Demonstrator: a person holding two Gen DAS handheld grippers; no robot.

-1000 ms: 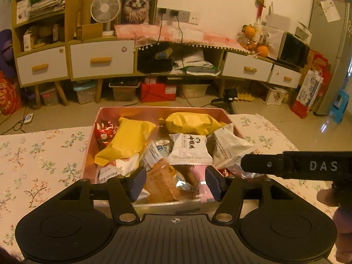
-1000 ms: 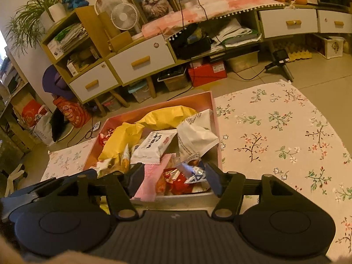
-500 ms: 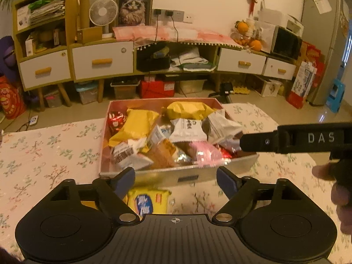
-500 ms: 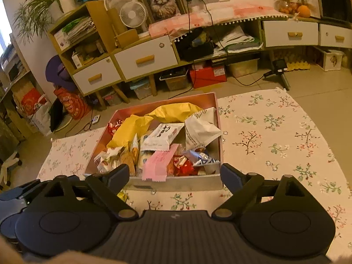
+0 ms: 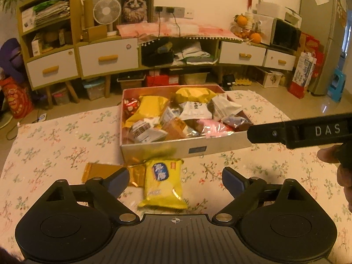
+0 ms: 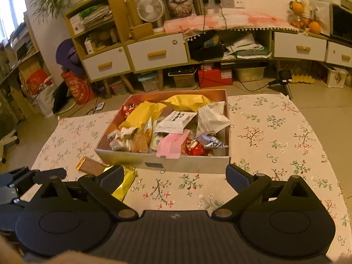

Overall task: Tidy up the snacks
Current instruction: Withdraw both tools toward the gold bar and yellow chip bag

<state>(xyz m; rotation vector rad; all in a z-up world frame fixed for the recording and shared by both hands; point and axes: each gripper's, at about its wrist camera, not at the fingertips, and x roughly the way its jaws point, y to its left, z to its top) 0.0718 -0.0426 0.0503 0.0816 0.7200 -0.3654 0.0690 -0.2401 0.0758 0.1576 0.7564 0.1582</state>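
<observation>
The gold wrapper [image 5: 96, 171] is partly hidden behind the left gripper [image 5: 175, 181], whose jaws have just been opening and hold nothing. A yellow snack packet [image 5: 164, 183] lies between them on the surface [image 5: 55, 136], just before the box [image 5: 165, 149]. The right gripper [image 6: 175, 176], also just opening, is empty. Mixed snacks [image 6: 173, 121] fill the box.

Far wall: low cabinet [image 5: 107, 59] with white drawers, small fan [image 5: 107, 11] beside framed cat picture [image 5: 134, 7]. Oranges [image 5: 255, 37] far right. Red box [image 6: 214, 77] beneath. Floral tablecloth [image 6: 275, 136] near.
</observation>
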